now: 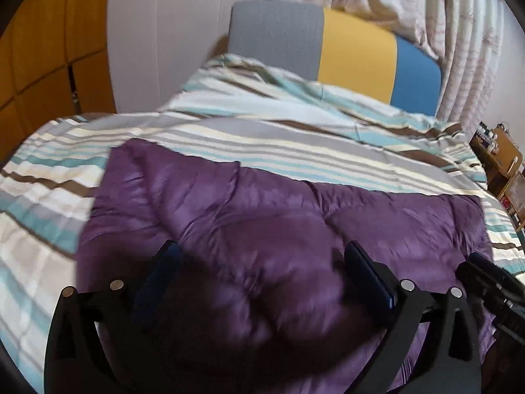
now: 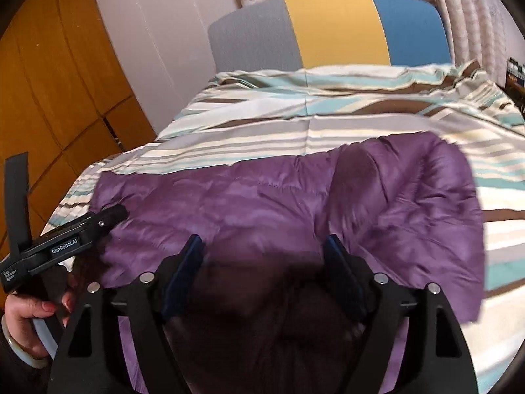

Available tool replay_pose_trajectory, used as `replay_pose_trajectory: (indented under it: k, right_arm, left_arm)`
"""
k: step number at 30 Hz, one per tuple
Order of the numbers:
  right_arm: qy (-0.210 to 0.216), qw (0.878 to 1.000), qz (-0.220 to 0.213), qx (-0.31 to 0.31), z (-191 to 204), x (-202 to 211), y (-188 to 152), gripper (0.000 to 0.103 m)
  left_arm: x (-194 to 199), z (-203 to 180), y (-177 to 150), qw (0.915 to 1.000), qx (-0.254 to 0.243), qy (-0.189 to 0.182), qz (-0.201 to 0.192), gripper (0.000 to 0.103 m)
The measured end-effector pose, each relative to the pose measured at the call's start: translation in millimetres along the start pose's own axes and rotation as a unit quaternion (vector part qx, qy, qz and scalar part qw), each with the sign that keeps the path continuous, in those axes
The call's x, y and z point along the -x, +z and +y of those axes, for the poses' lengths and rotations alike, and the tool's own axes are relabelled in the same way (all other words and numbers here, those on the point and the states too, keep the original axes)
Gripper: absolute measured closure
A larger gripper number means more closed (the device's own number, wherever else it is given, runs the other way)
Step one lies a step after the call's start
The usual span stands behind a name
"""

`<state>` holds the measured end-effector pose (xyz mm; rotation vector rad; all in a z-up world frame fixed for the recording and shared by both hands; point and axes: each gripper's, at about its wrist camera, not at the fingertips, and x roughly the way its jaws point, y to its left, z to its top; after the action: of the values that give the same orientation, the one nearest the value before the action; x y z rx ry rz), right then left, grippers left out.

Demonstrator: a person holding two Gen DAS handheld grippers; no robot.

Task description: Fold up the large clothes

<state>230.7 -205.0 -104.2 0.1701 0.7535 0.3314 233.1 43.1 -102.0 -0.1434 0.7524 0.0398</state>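
Note:
A purple padded jacket (image 1: 262,203) (image 2: 262,197) lies folded and spread across the striped bedcover (image 1: 295,151) (image 2: 328,124). In the left wrist view my left gripper (image 1: 262,252) hovers over the jacket's near part. Its jaws stand wide apart and no cloth is pinched between the dark blue pads (image 1: 367,275). My right gripper (image 2: 264,243) is also open above the jacket's near edge, its pads clear of the fabric. The left gripper (image 2: 108,216) shows at the left of the right wrist view, held by a hand (image 2: 29,308). The right gripper's tip (image 1: 475,262) shows at the right of the left wrist view.
A headboard (image 1: 354,59) (image 2: 334,29) in grey, yellow and blue panels closes the far end of the bed. Pale curtains (image 1: 443,16) hang behind it. A wooden wardrobe (image 1: 49,49) (image 2: 49,82) stands at the left, and a small wooden shelf (image 1: 502,164) at the right bedside.

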Motion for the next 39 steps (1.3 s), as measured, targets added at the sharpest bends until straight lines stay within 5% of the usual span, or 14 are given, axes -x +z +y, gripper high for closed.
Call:
replay_pose_trajectory:
  k: [7, 22, 39]
  right_arm:
    - [0.015, 1.0, 0.007, -0.011, -10.7, 58.8, -28.8, 0.025]
    - [-0.039, 0.998, 0.039, -0.043, -105.3, 180.2, -120.5, 0.029]
    - [0.037, 0.989, 0.138, -0.027, -88.4, 193.7, -181.5, 0.047]
  left_arm:
    - [47.5, 34.1, -45.8, 0.9985, 0.043, -0.03, 0.012, 0.003]
    - [145.2, 125.0, -147.5, 0.9959, 0.081, -0.031, 0.024, 0.003]
    - [155.1, 108.6, -189.3, 0.9923, 0.07, -0.085, 0.055, 0.007]
